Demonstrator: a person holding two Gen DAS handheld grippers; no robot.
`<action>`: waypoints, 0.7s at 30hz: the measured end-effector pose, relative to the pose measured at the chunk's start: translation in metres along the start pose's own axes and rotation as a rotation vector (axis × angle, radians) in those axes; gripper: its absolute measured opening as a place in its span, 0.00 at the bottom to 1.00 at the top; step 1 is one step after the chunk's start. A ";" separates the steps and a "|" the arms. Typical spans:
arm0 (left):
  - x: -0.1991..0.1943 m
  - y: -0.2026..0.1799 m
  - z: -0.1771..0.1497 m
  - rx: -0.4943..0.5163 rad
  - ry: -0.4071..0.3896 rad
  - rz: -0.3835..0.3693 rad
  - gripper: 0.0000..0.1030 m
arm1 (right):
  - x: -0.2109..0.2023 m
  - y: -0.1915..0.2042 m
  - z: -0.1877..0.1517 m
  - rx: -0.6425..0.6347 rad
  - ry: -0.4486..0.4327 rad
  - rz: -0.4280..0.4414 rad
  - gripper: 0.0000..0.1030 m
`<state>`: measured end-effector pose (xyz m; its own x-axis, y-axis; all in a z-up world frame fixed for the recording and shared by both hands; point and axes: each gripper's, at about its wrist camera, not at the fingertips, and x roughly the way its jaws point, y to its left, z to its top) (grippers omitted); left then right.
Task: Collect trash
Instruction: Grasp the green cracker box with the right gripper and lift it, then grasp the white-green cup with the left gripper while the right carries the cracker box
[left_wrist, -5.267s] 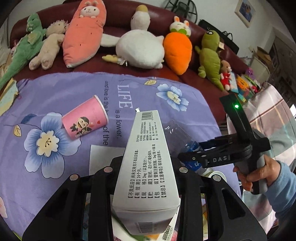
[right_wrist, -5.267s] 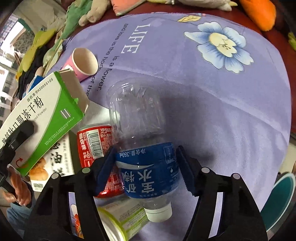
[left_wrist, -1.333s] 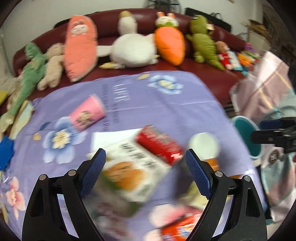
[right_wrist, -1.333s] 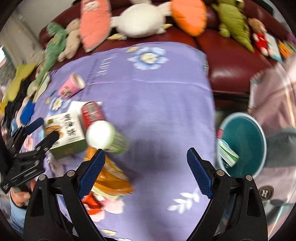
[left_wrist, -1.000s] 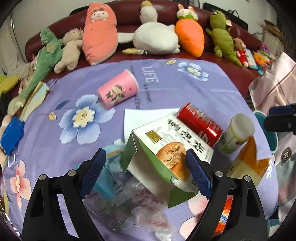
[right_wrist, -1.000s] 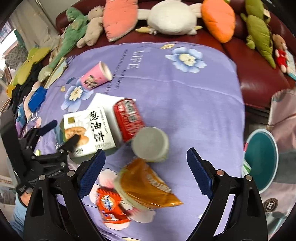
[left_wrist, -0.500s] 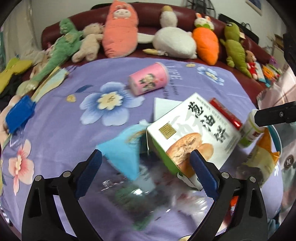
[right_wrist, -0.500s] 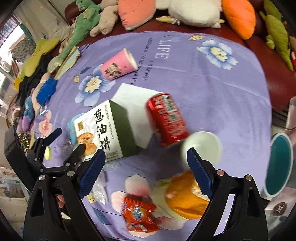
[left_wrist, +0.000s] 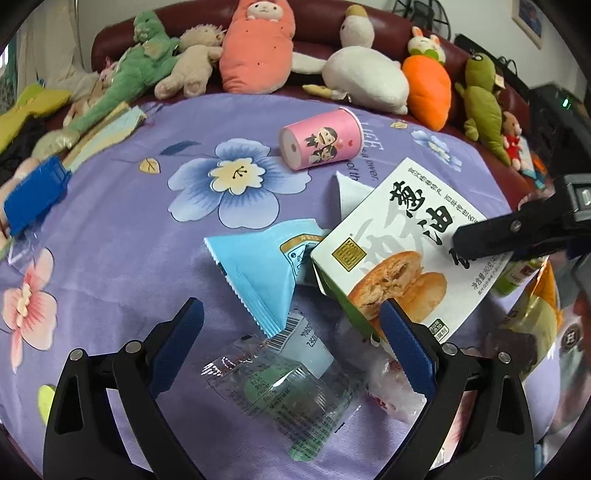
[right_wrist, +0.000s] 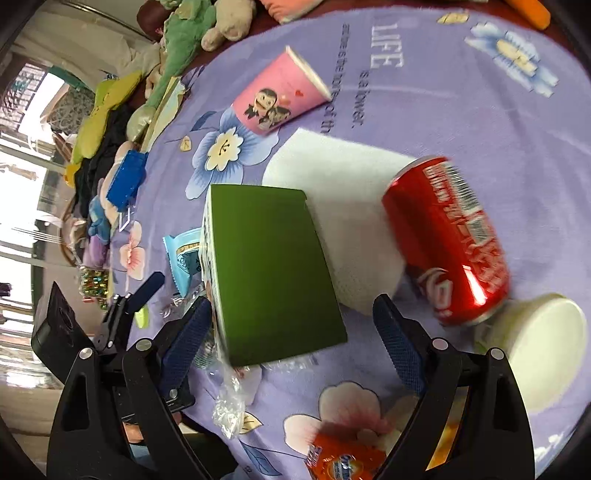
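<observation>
Trash lies scattered on a purple flowered cloth (left_wrist: 122, 225). My left gripper (left_wrist: 291, 336) is open over a clear wrapper with a green sweet (left_wrist: 280, 384), next to a light blue packet (left_wrist: 258, 266) and a green-and-white biscuit box (left_wrist: 399, 243). My right gripper (right_wrist: 291, 325) is open, its jaws on either side of the box's green side (right_wrist: 273, 269). A red can (right_wrist: 450, 240), a white napkin (right_wrist: 340, 206) and a pink paper cup (right_wrist: 277, 96) lie beyond it. The right gripper's fingers (left_wrist: 517, 232) reach over the box in the left wrist view.
Plush toys (left_wrist: 365, 74) line a dark red sofa behind the cloth. A white-lidded green tub (right_wrist: 535, 354), an orange snack bag (right_wrist: 340, 458) and a yellow bag (left_wrist: 535, 310) lie at the right. A blue brush (left_wrist: 33, 192) rests at the left edge.
Both grippers have come down closer to the trash. The right gripper has closed in around the biscuit box. The left has moved over the clear wrapper. Earlier held carton and bottle are gone.
</observation>
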<state>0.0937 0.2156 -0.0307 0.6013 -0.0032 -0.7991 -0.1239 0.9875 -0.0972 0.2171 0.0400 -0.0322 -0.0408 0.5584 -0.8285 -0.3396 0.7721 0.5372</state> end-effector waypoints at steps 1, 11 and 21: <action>0.000 0.000 0.000 0.000 -0.002 0.001 0.94 | 0.004 -0.001 0.000 0.009 0.012 0.018 0.83; 0.007 0.004 0.001 -0.022 0.012 -0.005 0.94 | 0.012 0.023 0.002 -0.076 -0.028 -0.015 0.65; 0.000 0.000 -0.001 -0.038 0.024 -0.012 0.94 | -0.045 0.048 -0.011 -0.233 -0.139 -0.167 0.60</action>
<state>0.0928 0.2154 -0.0314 0.5841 -0.0189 -0.8114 -0.1468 0.9808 -0.1286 0.1922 0.0489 0.0294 0.1565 0.4783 -0.8641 -0.5377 0.7752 0.3317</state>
